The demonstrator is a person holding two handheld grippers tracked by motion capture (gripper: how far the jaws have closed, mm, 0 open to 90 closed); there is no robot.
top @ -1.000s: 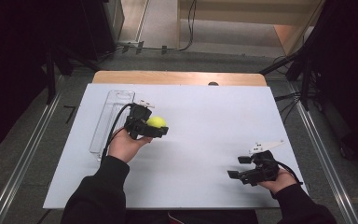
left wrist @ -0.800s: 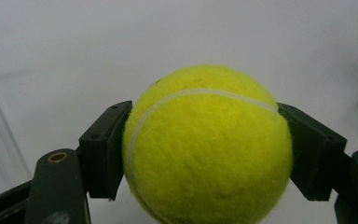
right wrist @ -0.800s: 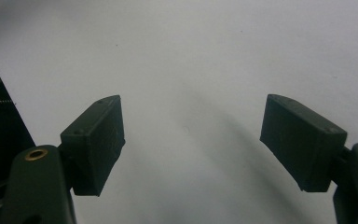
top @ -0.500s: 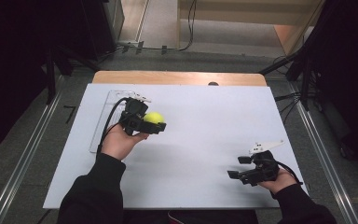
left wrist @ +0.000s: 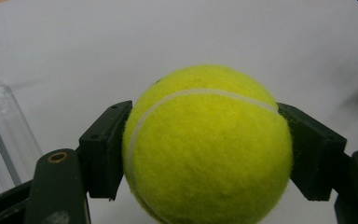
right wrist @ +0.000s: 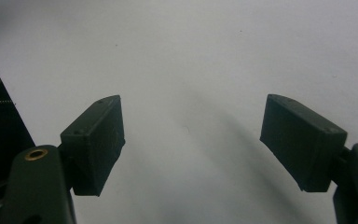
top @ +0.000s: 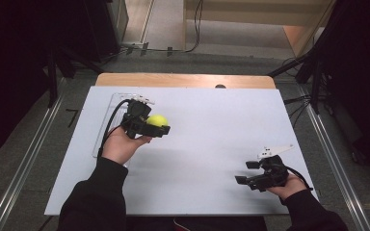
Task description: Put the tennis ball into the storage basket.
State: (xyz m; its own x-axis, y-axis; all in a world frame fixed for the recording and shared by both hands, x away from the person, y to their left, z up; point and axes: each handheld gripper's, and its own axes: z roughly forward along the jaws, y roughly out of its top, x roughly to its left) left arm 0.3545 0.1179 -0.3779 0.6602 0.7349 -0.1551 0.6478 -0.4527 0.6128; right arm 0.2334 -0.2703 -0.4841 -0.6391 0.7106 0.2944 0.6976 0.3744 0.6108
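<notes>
A yellow-green tennis ball (top: 157,120) (left wrist: 207,147) is clamped between the pads of my left gripper (top: 158,126) (left wrist: 205,154), held a little above the white table top (top: 212,120) at its left side. Both black pads press on the ball's sides. A clear plastic tube (top: 107,126) (left wrist: 0,135) lies on the table just left of that hand. My right gripper (top: 245,173) (right wrist: 193,144) rests near the front right of the table, its jaws wide open with only bare white surface between them.
The white board lies on a wooden table (top: 183,80) whose far edge shows beyond it. Metal rails (top: 337,159) run along both sides on the floor. Cables (top: 192,29) and dark stands sit behind the table.
My left gripper has shifted slightly left and toward the far edge with the ball still in its jaws, nearer the clear tube. The right gripper has stayed put.
</notes>
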